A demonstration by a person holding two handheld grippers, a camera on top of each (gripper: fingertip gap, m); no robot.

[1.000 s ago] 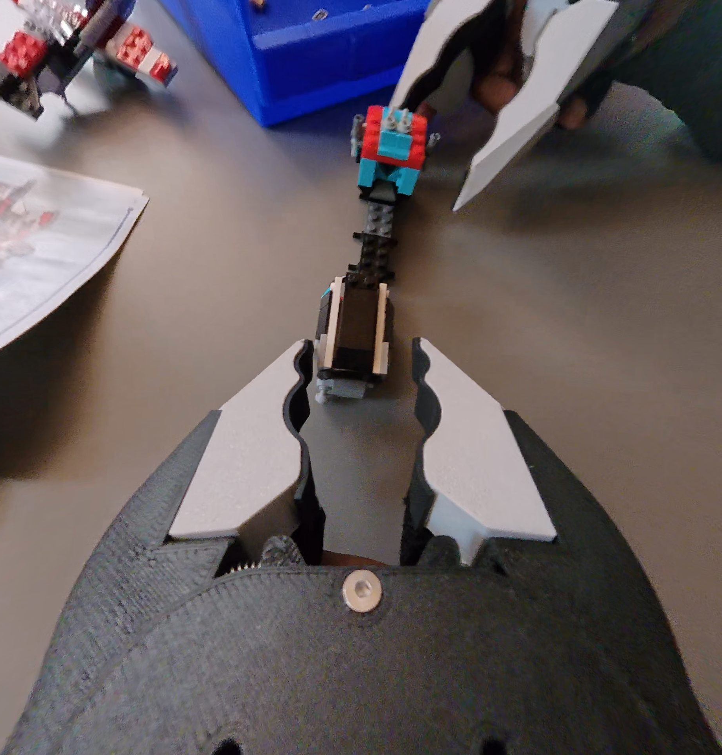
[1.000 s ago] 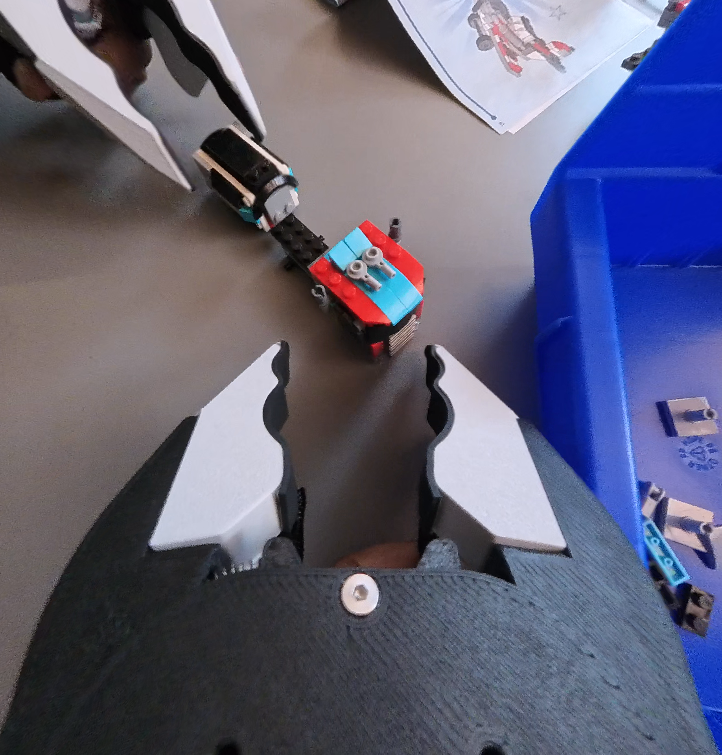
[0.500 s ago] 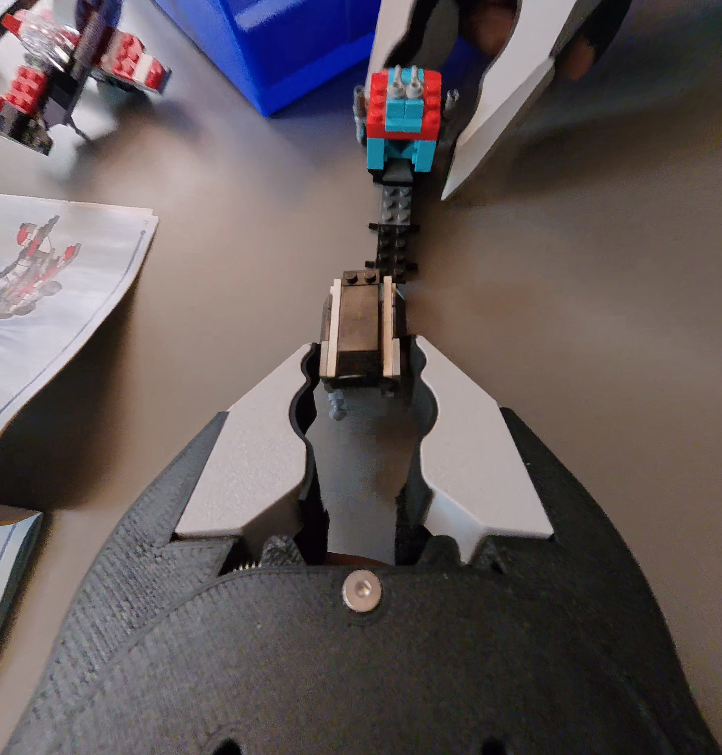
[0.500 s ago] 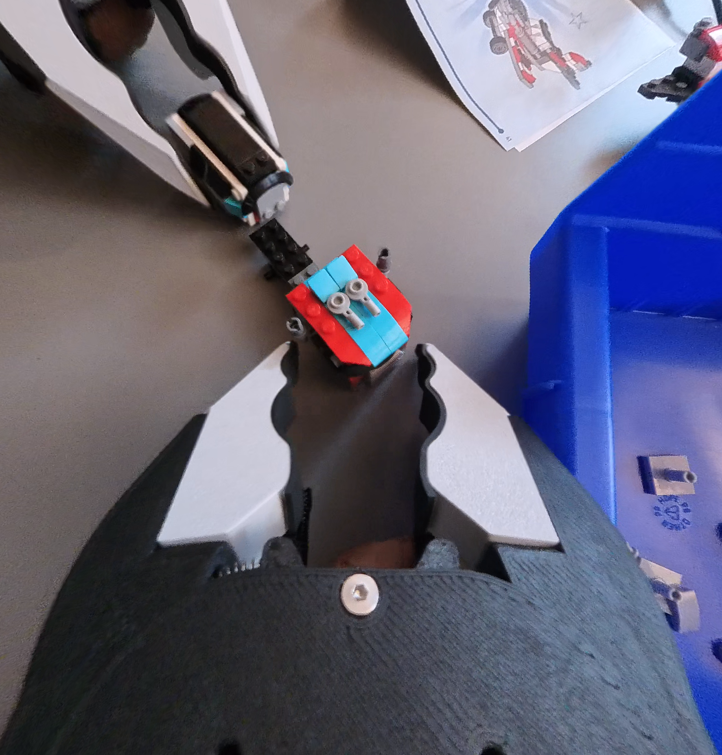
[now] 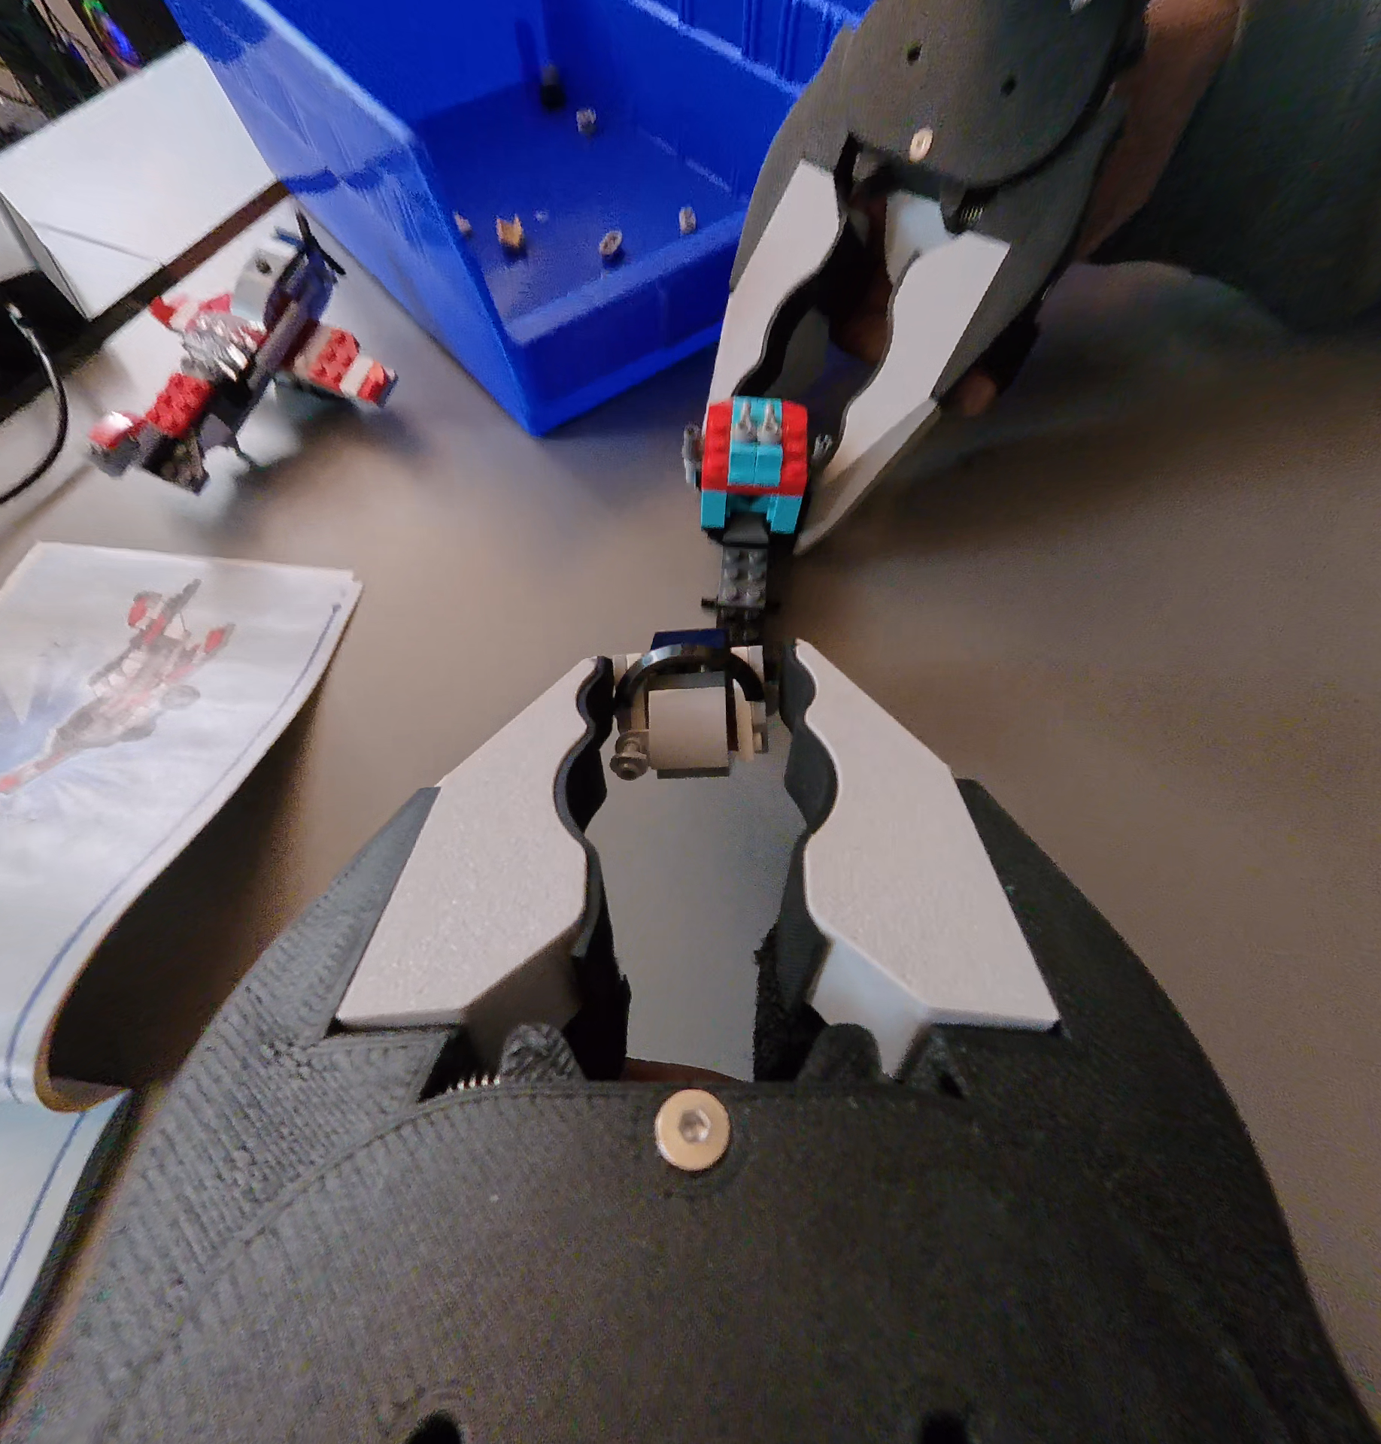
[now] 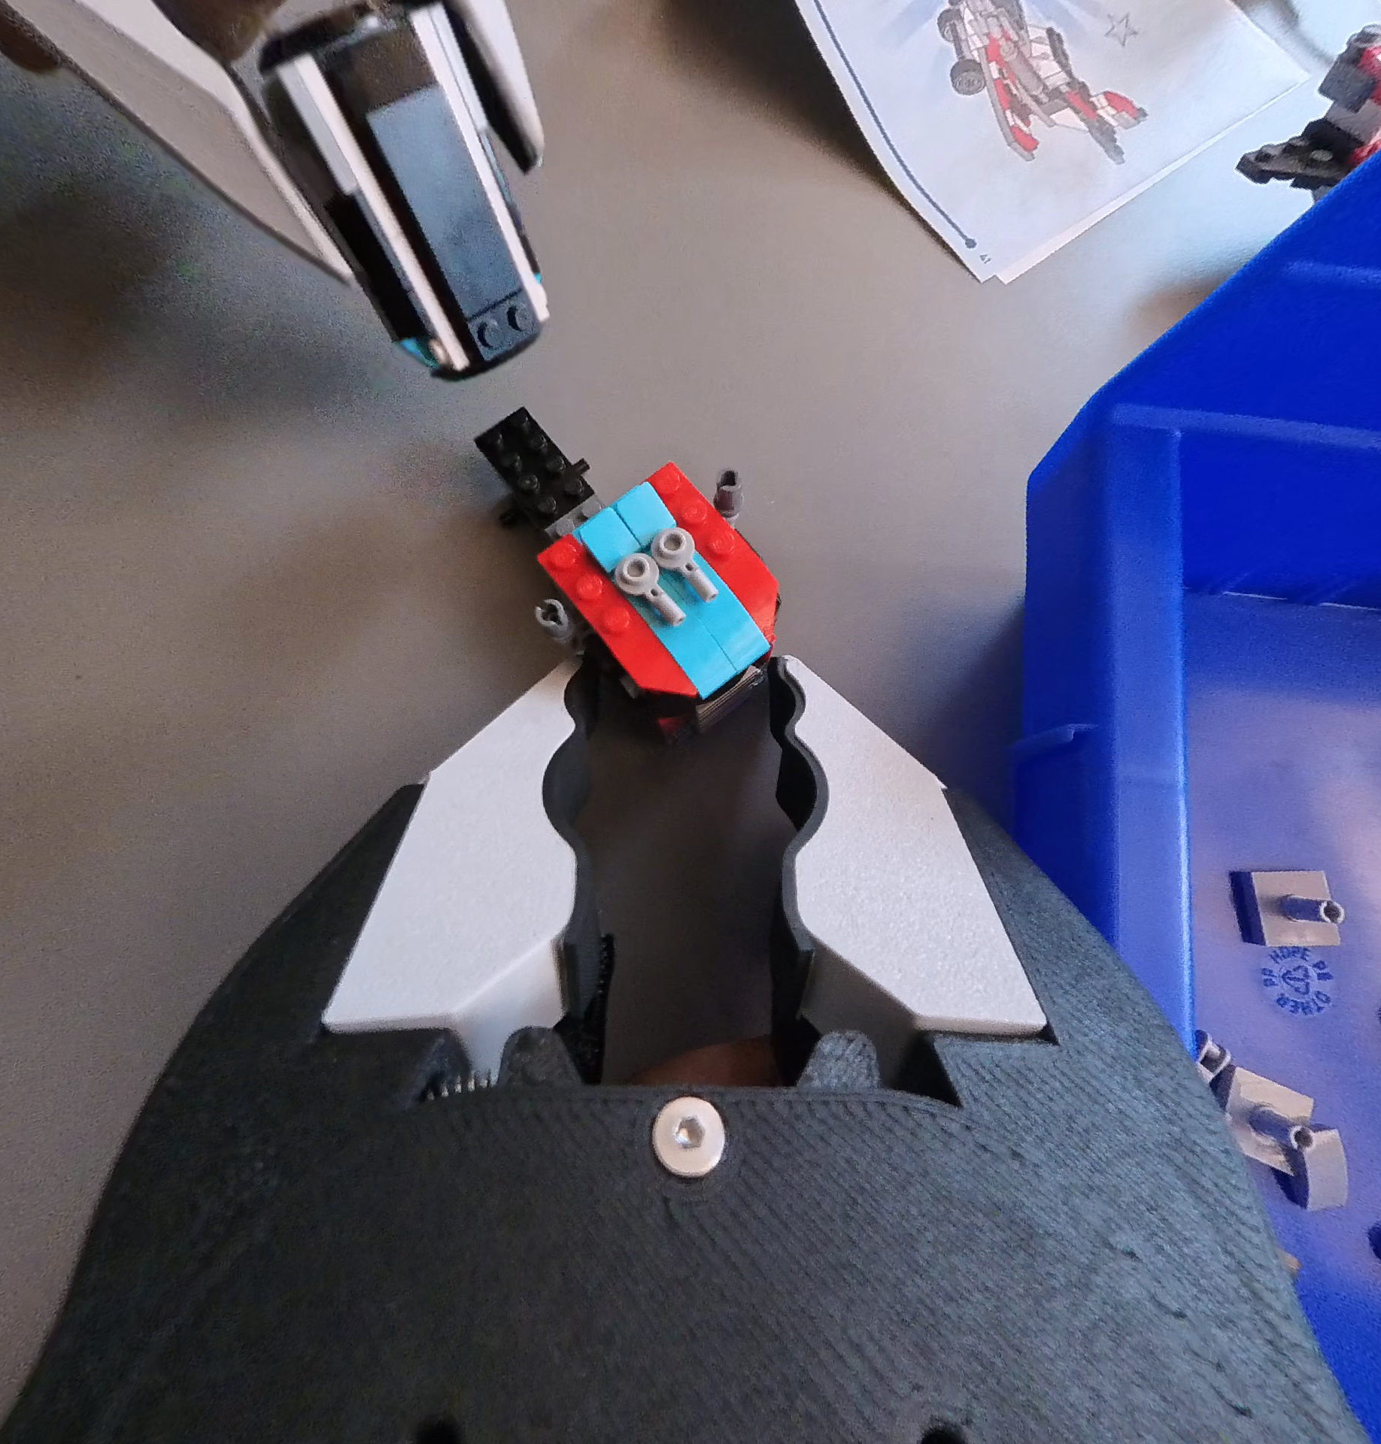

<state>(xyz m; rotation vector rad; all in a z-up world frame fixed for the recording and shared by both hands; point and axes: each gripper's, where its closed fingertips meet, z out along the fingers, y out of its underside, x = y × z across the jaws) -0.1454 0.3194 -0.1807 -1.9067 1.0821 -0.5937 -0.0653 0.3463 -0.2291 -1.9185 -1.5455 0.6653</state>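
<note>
brick-built black and white block, lifted off the grey table, is clamped between the left gripper pads, while the right gripper pinches the red and turquoise brick model beside the blue bin.

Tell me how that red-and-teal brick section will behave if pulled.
Probably rigid but snap-apart: the red-and-teal brick section is stacked small bricks. The grey pegs on top look liable to pop off. Boxy, so it should slide, not roll.
</note>
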